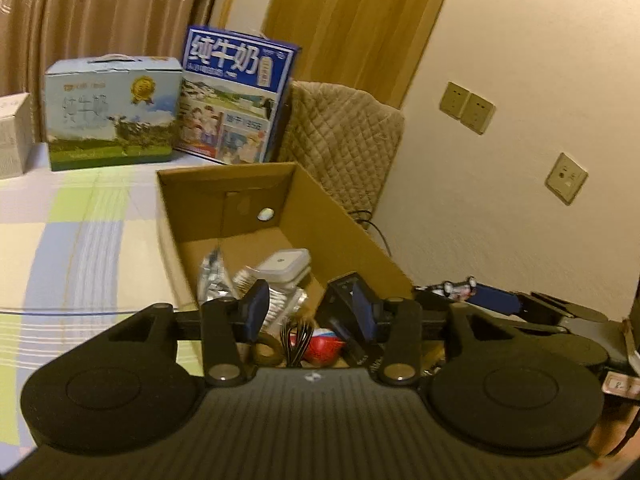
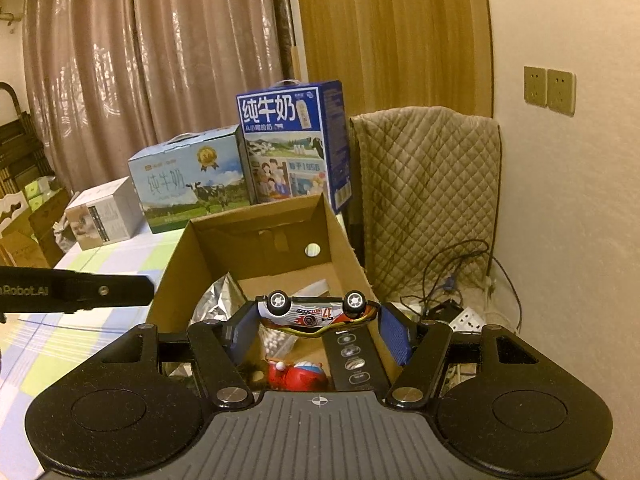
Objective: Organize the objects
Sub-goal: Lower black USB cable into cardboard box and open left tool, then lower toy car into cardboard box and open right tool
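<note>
The right hand-held gripper point(image 2: 318, 322) grasps a small die-cast toy racing car point(image 2: 316, 309) — white and red body, black numeral on the flank, chrome-spoked wheels pointing upward, so the car is upside down. Its blue textured pads press on the car's two ends, and it is held above the near end of an open brown corrugated cardboard box point(image 2: 352, 256).

The left hand-held gripper point(image 1: 310, 312) is released: its blue pads stand apart with nothing between them, positioned over the same cardboard box point(image 1: 340, 216). No earlier view is available to compare.

Box contents, as far as visible: a white rounded-square plastic case with a clear lid point(image 1: 285, 265), a crinkled silver foil packet point(image 1: 212, 278), a clear bag of small white beads point(image 1: 282, 302), a black bundled cable point(image 1: 298, 338), a red glossy plastic toy with a white and blue top point(image 2: 298, 374), and a flat black strip with a row of round icons point(image 2: 354, 356) leaning on the right wall. A round hole pierces the box's far wall.

The box stands on a table point(image 1: 72, 240) under a cloth of pale green, blue and cream checks. Behind it are a light-blue milk carton with a cow picture and carry handle point(image 1: 112, 112) and a taller dark-blue milk carton point(image 1: 236, 96), touching side by side. A beige quilted fabric cover point(image 2: 424, 200) drapes something beside the cream wall.
</note>
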A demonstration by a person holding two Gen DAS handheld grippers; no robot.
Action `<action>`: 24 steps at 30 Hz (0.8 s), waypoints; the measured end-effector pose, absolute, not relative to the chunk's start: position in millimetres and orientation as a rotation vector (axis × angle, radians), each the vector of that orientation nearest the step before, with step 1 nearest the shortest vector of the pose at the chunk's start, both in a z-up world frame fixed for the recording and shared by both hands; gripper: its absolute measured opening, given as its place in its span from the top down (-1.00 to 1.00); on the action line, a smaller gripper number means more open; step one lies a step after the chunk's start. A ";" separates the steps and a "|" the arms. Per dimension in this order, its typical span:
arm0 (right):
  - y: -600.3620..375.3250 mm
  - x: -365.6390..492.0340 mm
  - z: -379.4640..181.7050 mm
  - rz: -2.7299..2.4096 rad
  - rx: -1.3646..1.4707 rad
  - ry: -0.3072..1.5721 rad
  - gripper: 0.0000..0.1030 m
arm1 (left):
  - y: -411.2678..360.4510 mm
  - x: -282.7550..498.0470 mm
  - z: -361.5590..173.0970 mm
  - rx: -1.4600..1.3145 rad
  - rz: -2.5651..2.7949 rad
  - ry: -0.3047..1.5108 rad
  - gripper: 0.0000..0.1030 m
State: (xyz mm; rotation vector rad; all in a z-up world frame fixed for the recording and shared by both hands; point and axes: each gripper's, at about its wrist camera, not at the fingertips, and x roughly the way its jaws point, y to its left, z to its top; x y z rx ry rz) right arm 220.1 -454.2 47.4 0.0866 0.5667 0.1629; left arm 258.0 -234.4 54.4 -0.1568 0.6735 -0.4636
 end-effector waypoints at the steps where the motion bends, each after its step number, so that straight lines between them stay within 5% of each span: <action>1: -453.6 219.9 47.2 0.165 0.088 0.568 -0.21 | -230.8 257.8 52.9 -0.162 -0.456 0.677 0.22; 6: -446.9 218.2 49.0 0.179 0.086 0.568 -0.21 | -214.1 251.4 43.7 -0.178 -0.419 0.695 0.17; 16: -430.5 219.9 55.0 0.218 0.073 0.576 -0.21 | -195.2 233.4 34.2 -0.155 -0.355 0.723 -0.65; 24: -419.9 232.8 58.6 0.267 0.105 0.562 -0.26 | -190.3 227.1 35.4 -0.124 -0.322 0.719 -0.94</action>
